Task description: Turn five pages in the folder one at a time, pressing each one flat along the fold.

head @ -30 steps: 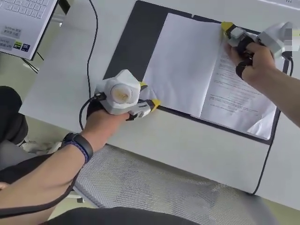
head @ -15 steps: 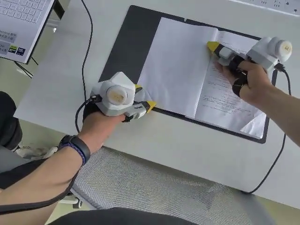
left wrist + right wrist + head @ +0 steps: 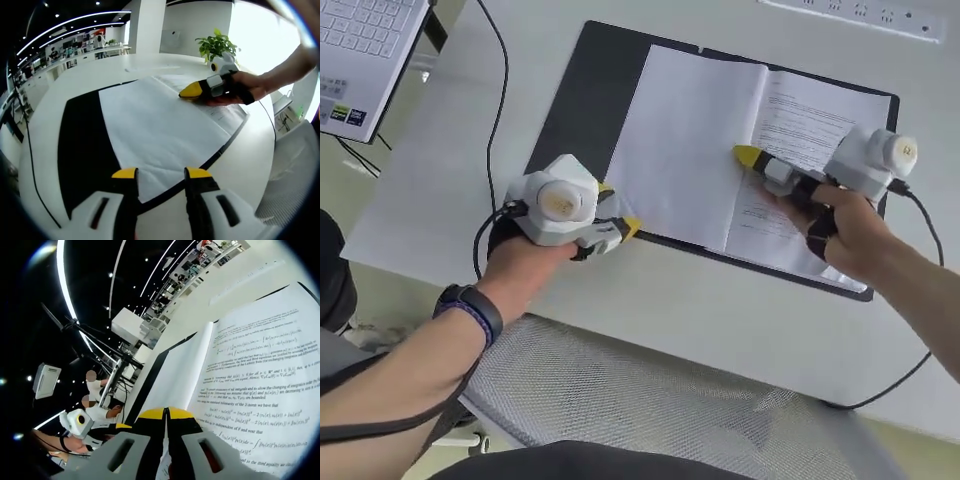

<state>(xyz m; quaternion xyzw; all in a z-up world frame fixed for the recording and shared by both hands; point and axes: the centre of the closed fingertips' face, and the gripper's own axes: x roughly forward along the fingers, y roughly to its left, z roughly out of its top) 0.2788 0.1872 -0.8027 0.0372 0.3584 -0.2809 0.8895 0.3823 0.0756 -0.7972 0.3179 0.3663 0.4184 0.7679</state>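
One blank page (image 3: 685,140) lay turned over in the black folder (image 3: 578,100), with the crease-pressing step in hand.
Pressed together, the right gripper (image 3: 746,157) set its yellow tip on the fold (image 3: 758,100), about midway along it, the printed page (image 3: 815,105) just to its outer side. The left gripper (image 3: 618,208), jaws spread and pinching nothing, sat at the blank page's near corner, the folder's edge just ahead of it. Next, I judged, the tip should run the rest of the fold, then nip one printed sheet's free edge only. A laptop (image 3: 360,50) and a cable (image 3: 505,70) lay well beyond the left gripper; neither blocked the work on the white table (image 3: 720,300).
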